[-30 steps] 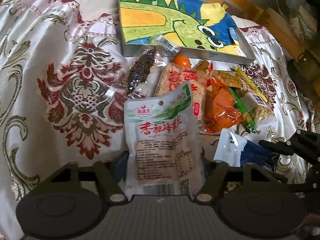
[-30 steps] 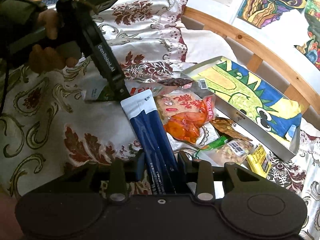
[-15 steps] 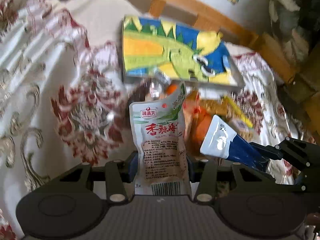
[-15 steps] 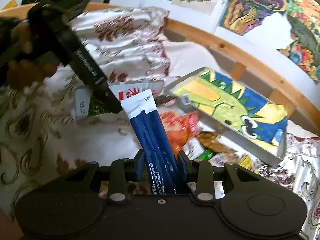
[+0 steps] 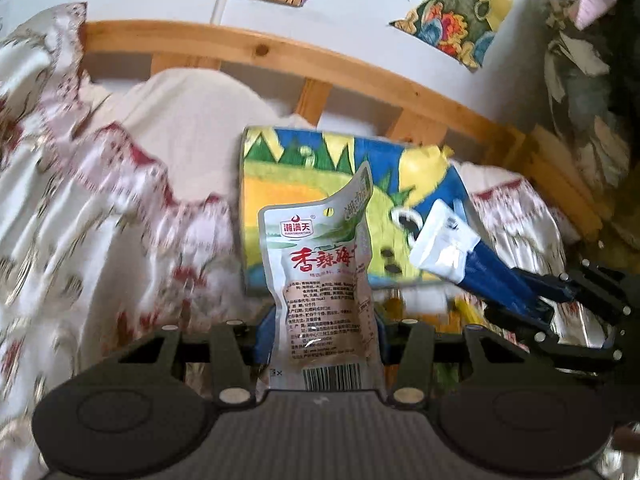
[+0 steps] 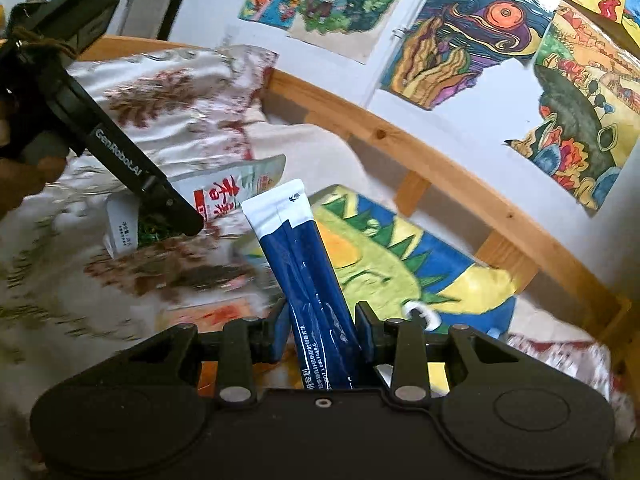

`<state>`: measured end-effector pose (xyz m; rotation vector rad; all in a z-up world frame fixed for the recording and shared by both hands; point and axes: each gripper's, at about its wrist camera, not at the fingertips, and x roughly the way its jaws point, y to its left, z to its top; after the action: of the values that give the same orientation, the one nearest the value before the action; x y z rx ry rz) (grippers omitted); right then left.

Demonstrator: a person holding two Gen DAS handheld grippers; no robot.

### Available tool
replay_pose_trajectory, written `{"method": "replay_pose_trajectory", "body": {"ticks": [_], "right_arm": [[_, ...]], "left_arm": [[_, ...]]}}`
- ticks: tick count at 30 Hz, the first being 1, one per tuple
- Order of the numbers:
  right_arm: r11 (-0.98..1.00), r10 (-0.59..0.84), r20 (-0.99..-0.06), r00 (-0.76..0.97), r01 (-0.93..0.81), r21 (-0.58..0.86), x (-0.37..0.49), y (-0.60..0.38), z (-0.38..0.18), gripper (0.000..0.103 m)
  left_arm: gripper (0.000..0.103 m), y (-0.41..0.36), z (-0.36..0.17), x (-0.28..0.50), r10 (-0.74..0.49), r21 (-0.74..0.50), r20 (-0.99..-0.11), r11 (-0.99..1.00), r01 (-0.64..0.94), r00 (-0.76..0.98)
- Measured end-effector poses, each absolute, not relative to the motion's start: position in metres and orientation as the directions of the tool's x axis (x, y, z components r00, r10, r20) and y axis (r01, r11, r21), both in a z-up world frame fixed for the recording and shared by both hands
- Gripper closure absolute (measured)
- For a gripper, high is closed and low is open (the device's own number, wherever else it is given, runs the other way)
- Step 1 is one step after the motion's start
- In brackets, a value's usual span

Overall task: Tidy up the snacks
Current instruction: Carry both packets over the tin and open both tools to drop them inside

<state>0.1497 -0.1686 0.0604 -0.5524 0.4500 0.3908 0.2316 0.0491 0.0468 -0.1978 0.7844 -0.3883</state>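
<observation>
Blurred snack heap (image 5: 452,304) half hidden behind silver pouch (image 5: 324,292)

Open space is seen above the patterned bedspread (image 5: 100,216) to the left, where nothing stands. Straight ahead, the way is taken up by the dinosaur-painted box (image 5: 312,184), flat against the wooden bed rail (image 5: 360,72), with the picture-covered wall (image 6: 460,32) closing off everything behind. To the right, room is narrowed by the blue sachet (image 5: 476,260) held up in the right gripper (image 5: 560,300), just beside the white pouch (image 5: 324,280) clamped in the left gripper (image 5: 320,336).
</observation>
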Motion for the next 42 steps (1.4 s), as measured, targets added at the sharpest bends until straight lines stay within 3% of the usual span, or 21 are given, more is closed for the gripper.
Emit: {"method": "replay_pose_trajectory", "body": {"ticks": [13, 30, 32, 36, 39, 42], "right_arm": [[0.802, 0.102, -0.530, 0.842, -0.385, -0.457, 0.272, -0.186, 0.027, 0.066], [0.867, -0.005, -0.613, 0.790, -0.302, -0.396, 0.343, -0.198, -0.029, 0.063], [0.874, -0.008, -0.612, 0.791, -0.292, -0.388, 0.344, -0.199, -0.028, 0.062], [0.887, -0.011, -0.589, 0.808, -0.264, -0.379, 0.338, -0.201, -0.021, 0.035], [0.897, 0.017, -0.554, 0.832, -0.257, -0.359, 0.325, -0.206, -0.011, 0.032], [0.930, 0.042, -0.525, 0.850, -0.225, -0.291, 0.311, -0.214, 0.002, 0.020]], "left_arm": [[0.051, -0.002, 0.013, 0.346, -0.420, -0.349, -0.685, 0.907, 0.238, 0.595], [0.049, -0.034, -0.023, 0.401, -0.265, -0.204, -0.756, 0.964, 0.168, 0.599], [0.045, -0.036, -0.025, 0.402, -0.241, -0.184, -0.763, 0.971, 0.155, 0.600], [0.038, -0.033, -0.024, 0.401, -0.211, -0.172, -0.775, 0.977, 0.122, 0.595], [0.027, -0.026, -0.018, 0.391, -0.223, -0.202, -0.760, 0.974, 0.105, 0.611], [0.019, -0.019, -0.006, 0.374, -0.228, -0.222, -0.719, 0.971, 0.093, 0.657]]}}
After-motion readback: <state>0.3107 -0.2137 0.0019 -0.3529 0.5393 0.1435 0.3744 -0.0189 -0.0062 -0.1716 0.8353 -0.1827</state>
